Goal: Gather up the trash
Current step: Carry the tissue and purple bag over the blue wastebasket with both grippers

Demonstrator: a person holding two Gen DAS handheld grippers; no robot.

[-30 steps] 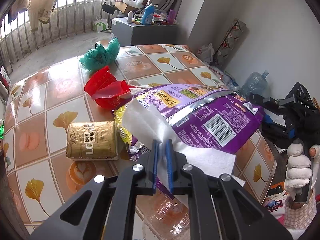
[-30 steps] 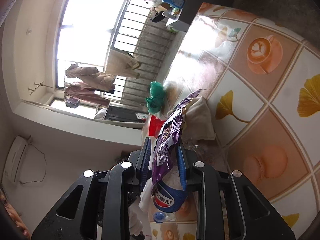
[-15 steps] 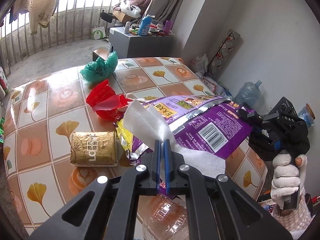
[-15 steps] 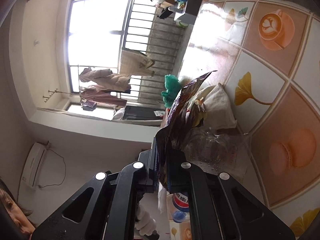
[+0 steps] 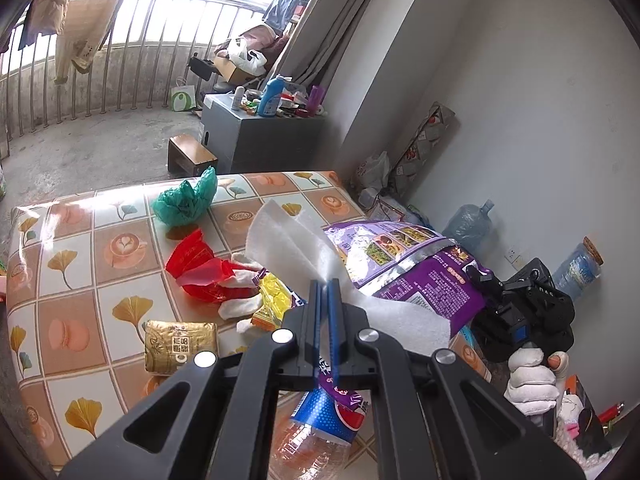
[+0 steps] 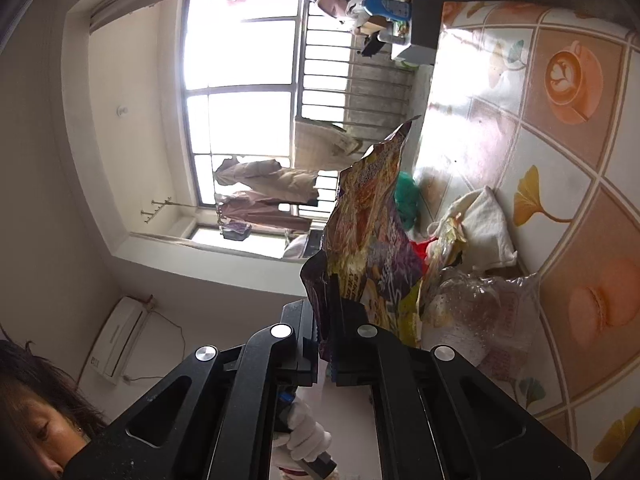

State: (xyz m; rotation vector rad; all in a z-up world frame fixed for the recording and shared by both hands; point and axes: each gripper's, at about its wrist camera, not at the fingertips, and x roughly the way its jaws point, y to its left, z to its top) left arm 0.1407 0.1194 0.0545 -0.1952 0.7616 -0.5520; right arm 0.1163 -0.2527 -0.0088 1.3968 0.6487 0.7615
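My left gripper (image 5: 325, 285) is shut on a white tissue sheet (image 5: 292, 240) and holds it above the patterned table (image 5: 80, 280). My right gripper (image 6: 329, 280) is shut on the edge of a large purple snack bag (image 6: 372, 216), lifted off the table; the bag also shows in the left wrist view (image 5: 412, 264), with the right gripper (image 5: 480, 276) at its right edge. On the table lie a red plastic wrapper (image 5: 200, 272), a green plastic bag (image 5: 184, 200), a gold packet (image 5: 180, 346), yellow wrappers (image 5: 274, 300) and a clear Pepsi bottle (image 5: 320, 424).
A grey cabinet (image 5: 260, 140) with bottles stands behind the table. A water jug (image 5: 466, 224) and bags lie along the right wall. A wooden stool (image 5: 192, 156) is on the floor. A white cloth (image 6: 484, 228) and a clear plastic bag (image 6: 480, 312) lie on the table.
Both grippers rose, lifting the tissue and the purple bag higher off the table. The right gripper closed fully on the bag edge. The Pepsi bottle beneath came into view.
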